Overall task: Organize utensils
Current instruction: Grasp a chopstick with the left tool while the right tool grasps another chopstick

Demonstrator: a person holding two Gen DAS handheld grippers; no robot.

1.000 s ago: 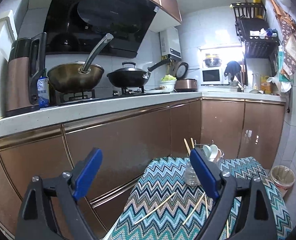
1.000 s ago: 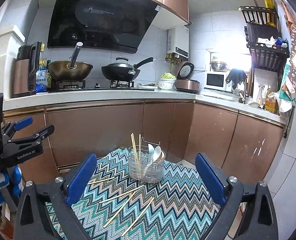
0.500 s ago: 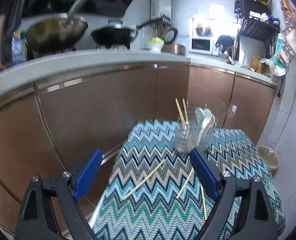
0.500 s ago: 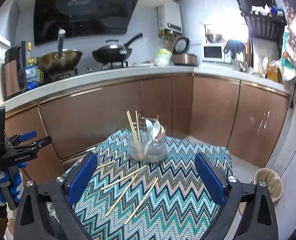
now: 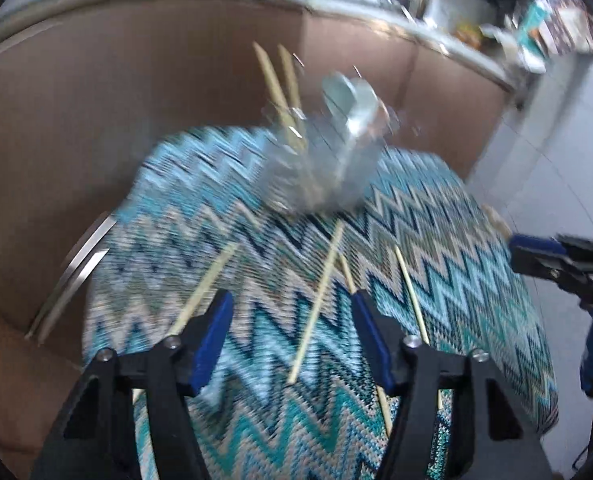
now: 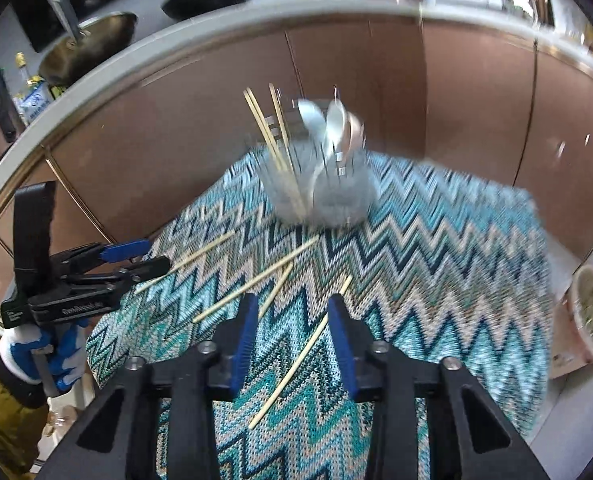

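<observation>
A wire utensil holder point(image 5: 320, 168) point(image 6: 324, 188) with upright chopsticks and spoons stands at the far end of the zigzag cloth point(image 5: 436, 240) point(image 6: 436, 260). Several loose chopsticks lie on the cloth. My left gripper point(image 5: 290, 308) hovers low over it with jaws closing; one chopstick point(image 5: 316, 308) runs between the blue pads, untouched. My right gripper point(image 6: 292, 304) is also closing, with another chopstick point(image 6: 300, 356) lying between its pads, close to the right one. Each gripper shows in the other's view: the left gripper point(image 6: 136, 258) at the cloth's left edge, the right gripper point(image 5: 536, 252) at its right edge.
Copper cabinet doors point(image 6: 176, 140) and a pale counter edge stand behind the table. A wok point(image 6: 88, 44) and a pan sit on the stove. A bin point(image 6: 592, 312) stands on the floor at the right. A blue-and-white gloved hand point(image 6: 36, 352) holds the left gripper.
Both grippers have tipped downward and dropped toward the cloth. Their jaws have narrowed, the right more than the left. The loose chopsticks now lie between the pads.
</observation>
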